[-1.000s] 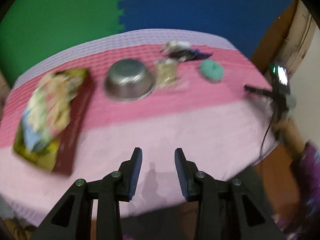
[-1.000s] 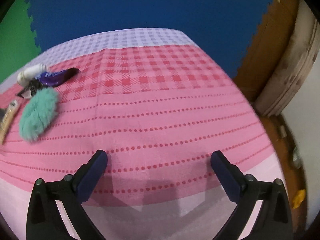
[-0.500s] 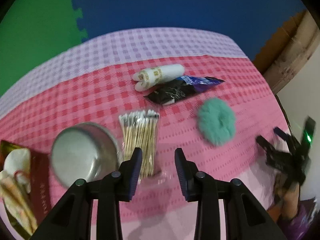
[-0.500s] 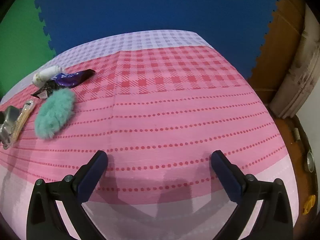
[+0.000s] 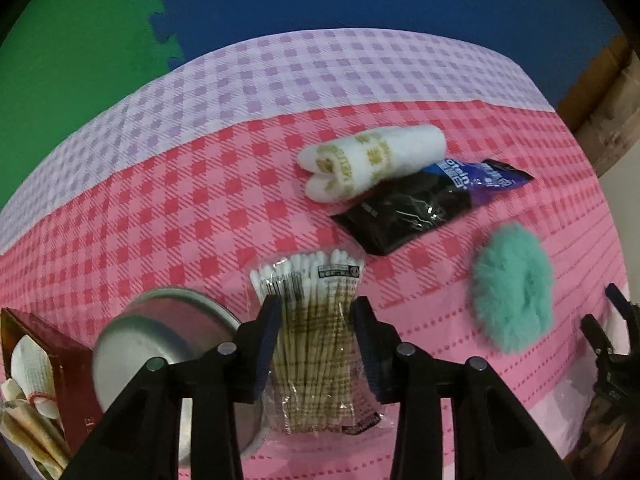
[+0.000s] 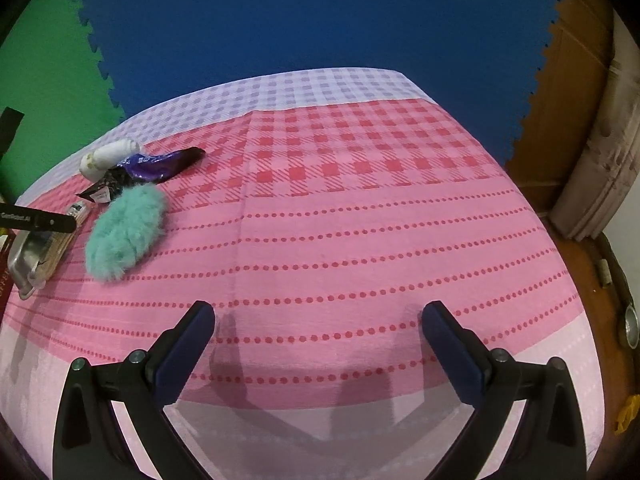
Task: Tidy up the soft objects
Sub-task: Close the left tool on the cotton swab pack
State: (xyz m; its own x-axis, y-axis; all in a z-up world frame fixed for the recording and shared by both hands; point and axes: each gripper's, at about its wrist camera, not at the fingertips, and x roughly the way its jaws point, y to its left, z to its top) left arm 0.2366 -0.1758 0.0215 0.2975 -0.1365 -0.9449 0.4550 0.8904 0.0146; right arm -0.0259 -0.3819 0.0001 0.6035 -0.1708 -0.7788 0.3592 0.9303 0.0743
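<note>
- My left tool (image 5: pixel 316 330) points steeply down over the pack of cotton swabs (image 5: pixel 316 340); its jaws are opening, the pack lies between them, and the pads do not seem to press on it.
- My right tool (image 6: pixel 318 344) hangs wide open over bare cloth, with nothing between its fingers.
- The fluffy teal scrunchie (image 5: pixel 514 286) lies to the right of the swabs, apart from them; in the right view it (image 6: pixel 126 234) sits far off to the left.
- Beyond the swabs, a rolled white towel (image 5: pixel 374 162) rests against a dark foil packet (image 5: pixel 424 208).
- A metal bowl (image 5: pixel 160 336) stands just left of the swabs, partly hidden by my left tool's finger. Whether bowl and pack touch, I cannot tell.
- A red box (image 5: pixel 44 384) with folded cloths is cut off at the left edge.
- The pink checked desk (image 6: pixel 360 220) is open on its right half; its far and right edges drop to blue matting (image 6: pixel 300 16).
</note>
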